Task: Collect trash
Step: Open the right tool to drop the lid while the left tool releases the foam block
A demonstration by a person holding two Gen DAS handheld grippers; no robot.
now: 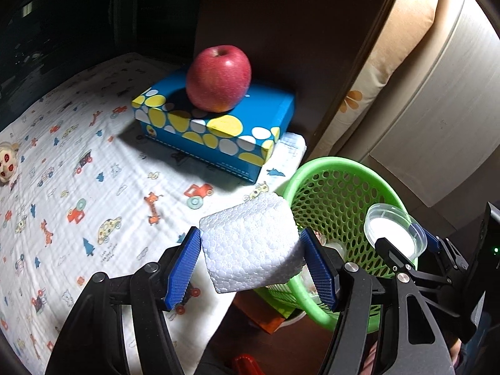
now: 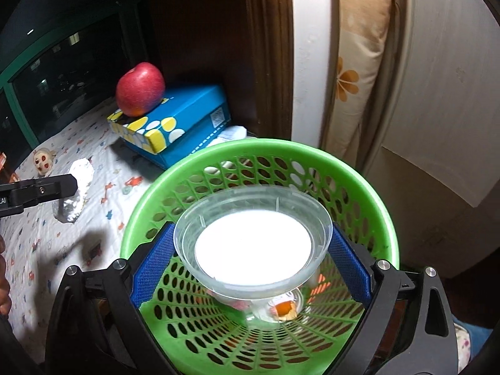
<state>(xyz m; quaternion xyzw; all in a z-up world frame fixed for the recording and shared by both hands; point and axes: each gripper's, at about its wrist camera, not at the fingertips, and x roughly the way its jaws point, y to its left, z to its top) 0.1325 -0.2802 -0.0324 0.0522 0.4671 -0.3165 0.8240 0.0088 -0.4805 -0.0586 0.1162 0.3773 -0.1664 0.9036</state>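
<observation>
My left gripper (image 1: 251,256) is shut on a white styrofoam block (image 1: 250,243) and holds it above the bed edge, just left of the green mesh basket (image 1: 337,168). My right gripper (image 2: 250,259) is shut on a clear plastic cup with a white bottom (image 2: 253,250), held over the open basket (image 2: 256,148). The cup and right gripper also show in the left wrist view (image 1: 395,234). Some wrappers and small trash (image 2: 282,307) lie at the basket's bottom. In the right wrist view the block (image 2: 76,193) shows beside the left gripper's arm.
A red apple (image 1: 218,78) sits on a blue tissue box (image 1: 218,128) with yellow and white dots, on a patterned white sheet (image 1: 78,172). A small doll face (image 1: 7,162) lies at the far left. A dark wooden post and a pale cabinet stand behind the basket.
</observation>
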